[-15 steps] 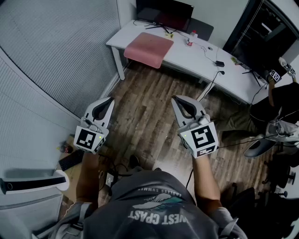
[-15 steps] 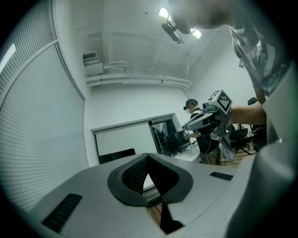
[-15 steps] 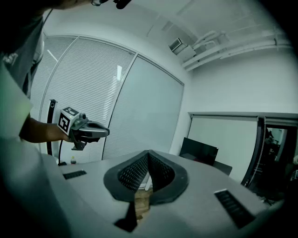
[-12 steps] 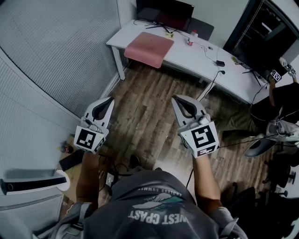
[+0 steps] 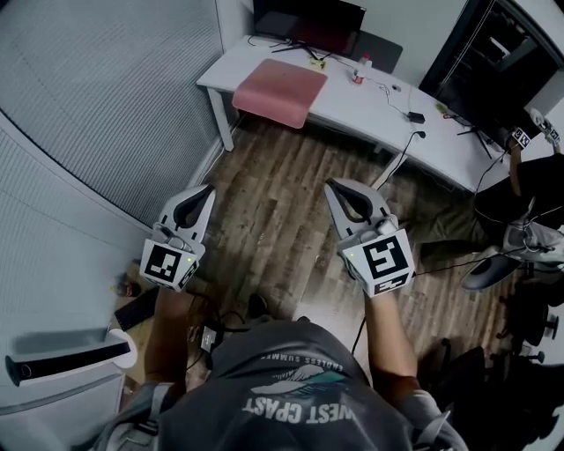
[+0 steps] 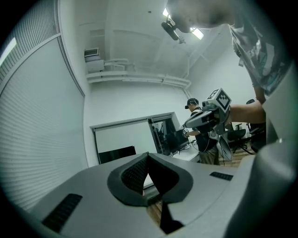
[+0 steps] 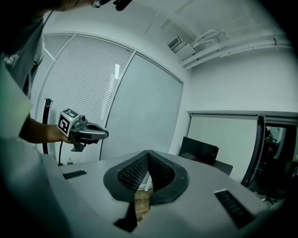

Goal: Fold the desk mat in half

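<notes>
Moved: hardly anything. Both grippers sit where they did half a second ago, and only the head view has shifted a touch, so the desk (image 5: 379,110) now lies slightly higher and further left in it.
Left gripper (image 5: 205,189): held out level over the wooden floor (image 5: 273,207), marker cube towards the person; its jaws are pressed together with nothing between them.
Right gripper (image 5: 334,187): beside the left one but apart from it, tipped a little downward; jaws likewise closed on nothing.
Desk mat (image 5: 280,91): pink, lying on the left end of the white desk, its near edge reaching the desk's front edge — well apart from both grippers.
Desk: also carries a dark monitor (image 5: 308,19) behind the mat, with cables and small items further right.
Surroundings: closed blinds (image 5: 106,97) along the left — a second person (image 5: 536,189) stands at the far right edge.
</notes>
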Demonstrator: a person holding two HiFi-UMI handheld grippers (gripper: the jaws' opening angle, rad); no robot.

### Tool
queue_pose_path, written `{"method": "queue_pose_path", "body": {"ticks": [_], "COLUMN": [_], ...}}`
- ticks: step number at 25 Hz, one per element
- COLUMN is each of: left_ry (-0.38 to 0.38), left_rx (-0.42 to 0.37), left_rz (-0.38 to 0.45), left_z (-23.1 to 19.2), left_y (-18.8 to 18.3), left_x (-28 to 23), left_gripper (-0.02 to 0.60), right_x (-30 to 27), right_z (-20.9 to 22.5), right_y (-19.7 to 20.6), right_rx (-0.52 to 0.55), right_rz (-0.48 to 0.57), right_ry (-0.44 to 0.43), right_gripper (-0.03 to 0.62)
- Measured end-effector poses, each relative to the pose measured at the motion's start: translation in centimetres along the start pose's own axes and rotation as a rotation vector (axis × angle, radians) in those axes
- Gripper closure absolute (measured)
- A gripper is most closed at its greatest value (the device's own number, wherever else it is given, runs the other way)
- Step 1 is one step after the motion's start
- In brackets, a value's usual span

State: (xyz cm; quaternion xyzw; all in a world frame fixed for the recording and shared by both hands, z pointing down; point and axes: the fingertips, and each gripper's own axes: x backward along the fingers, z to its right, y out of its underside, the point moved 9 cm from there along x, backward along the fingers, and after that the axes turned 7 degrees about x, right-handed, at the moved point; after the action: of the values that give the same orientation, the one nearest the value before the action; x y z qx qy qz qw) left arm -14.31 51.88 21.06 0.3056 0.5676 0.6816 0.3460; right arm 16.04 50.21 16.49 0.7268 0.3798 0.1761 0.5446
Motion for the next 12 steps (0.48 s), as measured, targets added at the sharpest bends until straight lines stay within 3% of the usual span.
{"method": "queue_pose_path", "body": {"ticks": [12], "left_ry": [0.044], "left_rx": [0.017], "left_rz": [0.015], "left_z": [-6.1], "left_y": [3.5], "left_x": [-0.4], "left_gripper": [0.566], "right_x": [-5.1], "right_z": [-1.3], "right_y": [0.5], "right_rx": [0.011], "right_rz": [-0.037], "right_ry": [0.068], "right_gripper": [0.568]}}
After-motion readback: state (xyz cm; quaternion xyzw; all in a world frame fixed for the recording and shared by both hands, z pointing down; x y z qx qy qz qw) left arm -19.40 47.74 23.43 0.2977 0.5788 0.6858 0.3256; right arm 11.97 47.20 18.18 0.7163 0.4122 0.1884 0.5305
